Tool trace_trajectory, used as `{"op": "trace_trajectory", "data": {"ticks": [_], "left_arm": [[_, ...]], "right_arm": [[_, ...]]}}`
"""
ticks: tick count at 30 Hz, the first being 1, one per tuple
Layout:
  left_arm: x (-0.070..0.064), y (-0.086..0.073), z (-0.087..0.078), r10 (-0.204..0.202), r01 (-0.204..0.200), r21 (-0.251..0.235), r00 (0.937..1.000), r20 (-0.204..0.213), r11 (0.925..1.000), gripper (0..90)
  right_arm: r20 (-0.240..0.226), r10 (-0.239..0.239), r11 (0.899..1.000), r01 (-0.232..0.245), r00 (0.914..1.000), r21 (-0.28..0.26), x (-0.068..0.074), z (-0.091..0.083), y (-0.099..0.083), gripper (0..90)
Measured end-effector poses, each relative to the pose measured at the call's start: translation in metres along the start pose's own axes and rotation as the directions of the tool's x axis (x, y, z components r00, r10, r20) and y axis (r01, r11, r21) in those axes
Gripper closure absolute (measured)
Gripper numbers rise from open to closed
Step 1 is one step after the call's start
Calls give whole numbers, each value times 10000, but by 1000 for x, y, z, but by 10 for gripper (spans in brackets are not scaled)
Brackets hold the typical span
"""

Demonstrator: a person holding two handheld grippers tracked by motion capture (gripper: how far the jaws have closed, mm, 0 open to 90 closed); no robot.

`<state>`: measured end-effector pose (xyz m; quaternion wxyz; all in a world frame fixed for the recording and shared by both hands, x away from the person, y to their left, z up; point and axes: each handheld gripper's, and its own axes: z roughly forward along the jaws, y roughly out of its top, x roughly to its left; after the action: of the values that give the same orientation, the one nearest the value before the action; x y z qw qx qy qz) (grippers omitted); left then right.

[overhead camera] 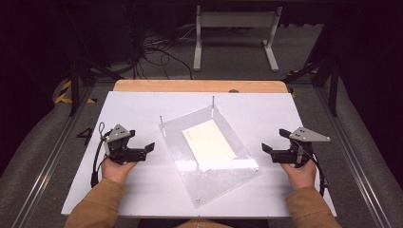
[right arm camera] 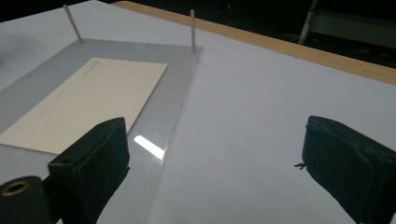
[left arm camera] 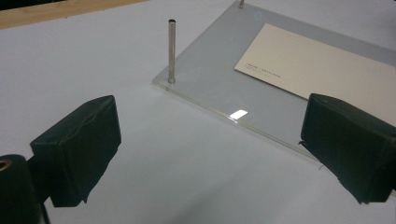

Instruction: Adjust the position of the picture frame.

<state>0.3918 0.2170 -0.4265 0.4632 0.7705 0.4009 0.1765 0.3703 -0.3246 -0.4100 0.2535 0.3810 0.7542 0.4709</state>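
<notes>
Nothing looks begun: the cream envelope [overhead camera: 209, 145] lies on the clear acrylic plate [overhead camera: 223, 178] mid-table, untouched; left gripper [overhead camera: 138, 153] and right gripper [overhead camera: 275, 150] flank it, jaws spread, empty.

White tabletop [overhead camera: 142, 114] with a pale wooden edge strip [overhead camera: 199, 86] along the far side. Clear, colourless acrylic plate [overhead camera: 223, 178], glinting where light catches it. Cream envelope [overhead camera: 209, 140] with a line of small dark print near one corner and a white flap. Silvery metal pins [left arm camera: 172, 51] at the plate's corners. Black jaws and grey top plates on left gripper [overhead camera: 142, 149] and right gripper [overhead camera: 271, 142]. Tan-brown sleeves [overhead camera: 95, 206]. Yellow-and-black striped tape [overhead camera: 62, 92] on grey floor.
</notes>
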Motion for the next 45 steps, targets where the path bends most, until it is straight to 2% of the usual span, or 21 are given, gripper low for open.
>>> {"op": "trace_trajectory", "data": {"ticks": [2,5,8,9,11,14,17,18,19,21,26,31,33,39,45], "left_arm": [[-1,1,1,2,-2,-9,10000,12,10000,51],[-3,2,2,8,-8,25,10000,51,10000,50],[-7,3,3,173,-174,144,9998,99,9997,50],[-9,3,3,202,-205,160,9996,187,9997,51],[-11,3,3,270,-275,153,9992,292,9995,54],[-15,4,2,298,-303,99,9983,507,9995,56],[-19,4,1,421,-427,102,9975,571,9990,55],[-19,4,1,508,-516,126,9971,572,9986,56],[-21,4,1,486,-495,123,9968,627,9987,56],[-22,3,1,526,-539,198,9967,619,9983,57],[-22,3,2,388,-407,261,9968,704,9988,64],[-21,2,3,144,-170,413,9979,635,9990,83],[-20,2,4,94,-120,401,9980,630,9991,85],[-20,1,5,157,-187,590,9986,505,9981,96],[-19,0,7,128,-160,705,9989,459,9974,107]], "right_arm": [[-52,-41,10000,41,10000,-22,1,0,1,73],[-4,-88,9999,88,10000,-57,4,0,3,12],[381,12,10000,-9,9993,-68,7,1,4,12],[325,-26,10000,26,9995,-16,8,0,4,14],[-19,-171,9998,171,9999,67,10,-1,5,85],[-640,-217,9992,239,9977,328,12,-2,7,244],[-862,-332,9966,395,9957,717,16,-1,7,341],[-1073,-400,9951,493,9934,855,17,0,7,436],[-1173,-463,9933,581,9920,999,18,0,7,485],[-1470,-598,9859,815,9873,1463,20,4,7,650],[-1816,-731,9646,1158,9807,2368,24,12,4,874],[-1814,-454,9506,983,9824,2946,24,18,1,892],[-1837,-336,9408,931,9824,3259,23,21,-1,892],[-1966,-56,9172,834,9805,3896,23,29,-7,893],[-2027,181,8978,732,9791,4342,22,34,-11,893]]}}
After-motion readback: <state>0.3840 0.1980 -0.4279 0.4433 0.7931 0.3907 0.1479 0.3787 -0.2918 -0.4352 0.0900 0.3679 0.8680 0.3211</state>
